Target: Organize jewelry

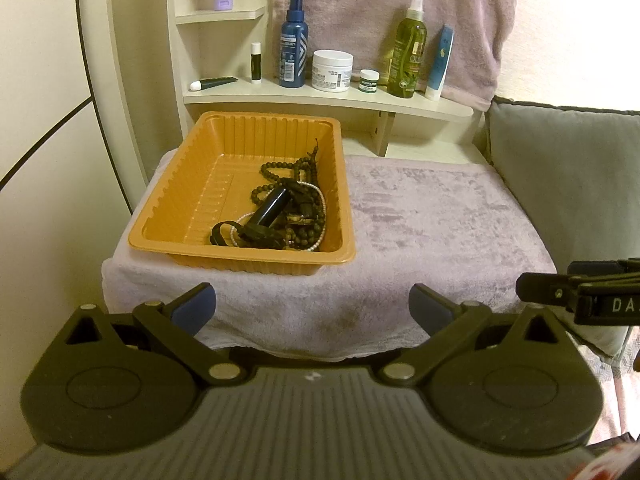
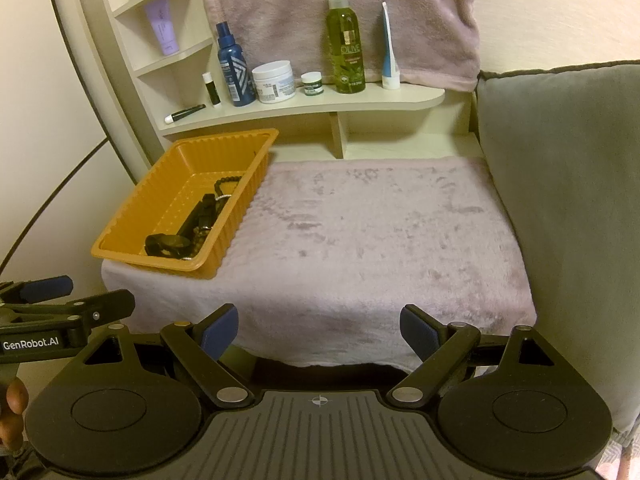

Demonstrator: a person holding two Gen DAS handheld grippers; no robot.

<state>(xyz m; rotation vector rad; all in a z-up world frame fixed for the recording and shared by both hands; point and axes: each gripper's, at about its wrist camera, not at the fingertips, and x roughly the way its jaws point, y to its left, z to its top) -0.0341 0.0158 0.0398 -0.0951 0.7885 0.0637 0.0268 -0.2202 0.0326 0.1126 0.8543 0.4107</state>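
An orange plastic tray [image 1: 176, 216] sits on the left of a towel-covered stand; it also shows in the right wrist view [image 2: 120, 240]. In its right part lies a tangle of jewelry [image 1: 280, 208]: dark bead strands, a white pearl strand, a black strap and a black cylinder; the same pile shows in the right wrist view [image 2: 196, 220]. My left gripper [image 1: 312, 306] is open and empty, held before the stand's front edge. My right gripper [image 2: 319, 330] is open and empty, to the right of the left one, also at the front edge.
A pale purple towel [image 2: 380, 232] covers the stand. A shelf [image 1: 320, 100] behind holds bottles, jars and tubes. A grey cushion [image 2: 568, 200] stands at the right. A pink towel [image 1: 400, 8] hangs at the back.
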